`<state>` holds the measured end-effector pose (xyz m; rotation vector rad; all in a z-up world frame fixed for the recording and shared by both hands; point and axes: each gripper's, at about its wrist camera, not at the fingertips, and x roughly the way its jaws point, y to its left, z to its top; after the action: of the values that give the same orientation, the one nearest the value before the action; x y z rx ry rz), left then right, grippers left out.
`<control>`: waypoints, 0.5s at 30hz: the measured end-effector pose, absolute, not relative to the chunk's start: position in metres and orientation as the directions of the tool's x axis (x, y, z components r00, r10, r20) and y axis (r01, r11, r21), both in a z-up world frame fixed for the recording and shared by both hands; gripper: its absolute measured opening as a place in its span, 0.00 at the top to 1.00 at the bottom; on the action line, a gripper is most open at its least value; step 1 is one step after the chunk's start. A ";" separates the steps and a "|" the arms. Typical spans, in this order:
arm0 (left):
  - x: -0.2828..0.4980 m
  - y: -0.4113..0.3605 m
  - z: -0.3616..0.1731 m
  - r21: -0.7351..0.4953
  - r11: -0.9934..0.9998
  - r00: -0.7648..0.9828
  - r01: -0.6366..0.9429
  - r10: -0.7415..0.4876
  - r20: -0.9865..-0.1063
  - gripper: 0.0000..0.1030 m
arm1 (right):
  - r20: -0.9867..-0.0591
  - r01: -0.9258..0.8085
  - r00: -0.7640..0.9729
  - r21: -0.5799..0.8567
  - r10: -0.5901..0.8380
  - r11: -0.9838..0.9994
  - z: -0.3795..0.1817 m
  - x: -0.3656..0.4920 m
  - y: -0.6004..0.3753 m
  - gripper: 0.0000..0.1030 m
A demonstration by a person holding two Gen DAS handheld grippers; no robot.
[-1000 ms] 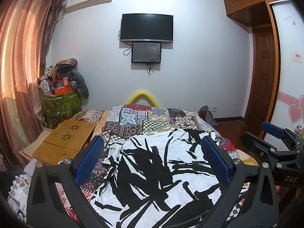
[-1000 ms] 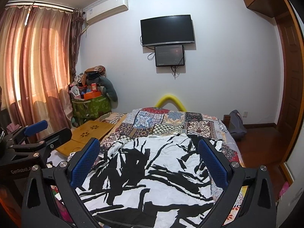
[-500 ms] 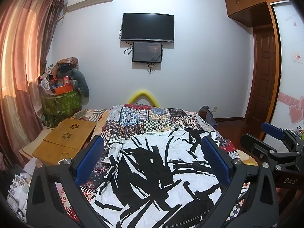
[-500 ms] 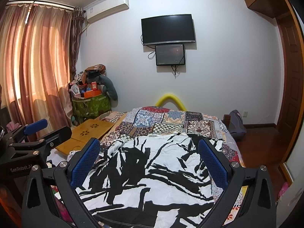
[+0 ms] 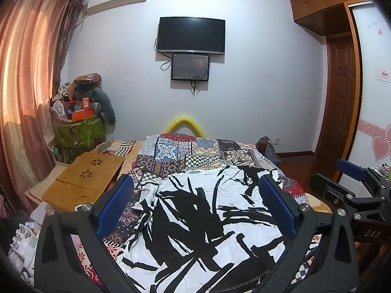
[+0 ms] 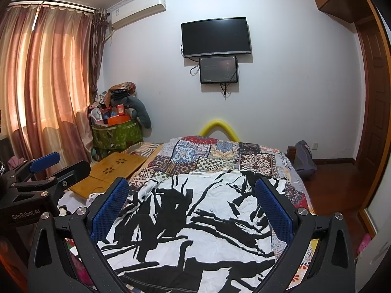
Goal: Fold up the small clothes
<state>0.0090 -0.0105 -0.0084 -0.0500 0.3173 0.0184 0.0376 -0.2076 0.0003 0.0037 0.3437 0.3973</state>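
Note:
A white garment with a black brush-stroke print [image 5: 200,219] lies spread flat on a patchwork bedspread [image 5: 185,153], its collar toward the far wall. It also shows in the right wrist view [image 6: 195,222]. My left gripper [image 5: 195,207] hovers above its near half, jaws wide open and empty. My right gripper [image 6: 193,207] hovers beside it on the right, also wide open and empty. The right gripper shows at the right edge of the left wrist view [image 5: 352,190]. The left gripper shows at the left edge of the right wrist view [image 6: 46,178].
A wooden lap desk [image 5: 85,180] sits left of the bed. A green hamper piled with items [image 5: 78,131] stands in the corner by the curtains [image 5: 22,97]. A yellow foam tube [image 5: 184,123] arches at the far bed end. A wooden door [image 5: 342,102] is at the right.
Both grippers have shifted very slightly; the view drifts a little. The garment has not moved and both jaws stay open.

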 end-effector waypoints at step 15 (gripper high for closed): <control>0.032 -0.005 -0.017 -0.043 0.999 0.941 -0.011 -0.004 -0.338 0.00 | -0.371 -0.390 0.844 0.072 0.387 0.918 -0.013 0.054 -0.200 0.01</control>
<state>0.0320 -0.0052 -0.0173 -0.0446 0.3450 0.0034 0.0541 -0.1996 -0.0135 -0.0062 0.3898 0.4101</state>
